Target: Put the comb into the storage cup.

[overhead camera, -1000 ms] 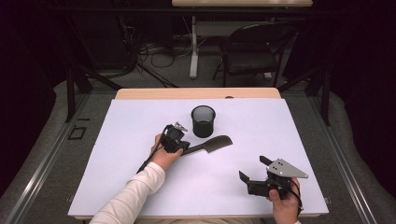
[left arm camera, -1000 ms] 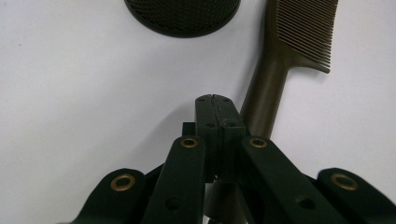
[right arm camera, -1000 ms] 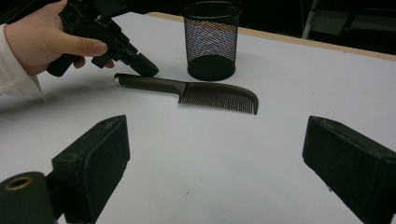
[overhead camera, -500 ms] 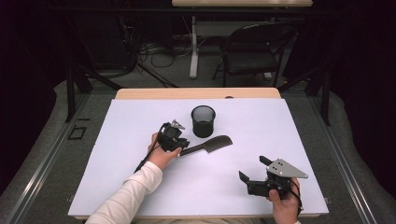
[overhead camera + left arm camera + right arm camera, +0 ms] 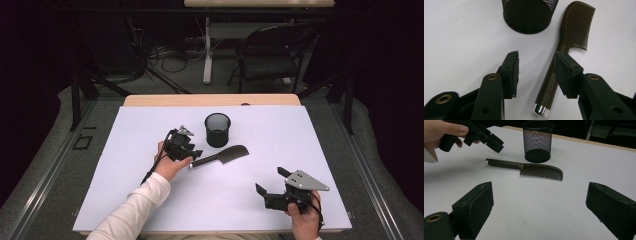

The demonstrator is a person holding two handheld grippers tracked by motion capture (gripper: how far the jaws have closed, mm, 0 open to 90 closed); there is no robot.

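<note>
Comb (image 5: 222, 156) flat beneath parted left gripper (image 5: 192, 155)

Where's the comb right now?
In the high view the comb lies flat on the white table, just in front of the mesh cup, its handle end under the open left tongs.
</note>
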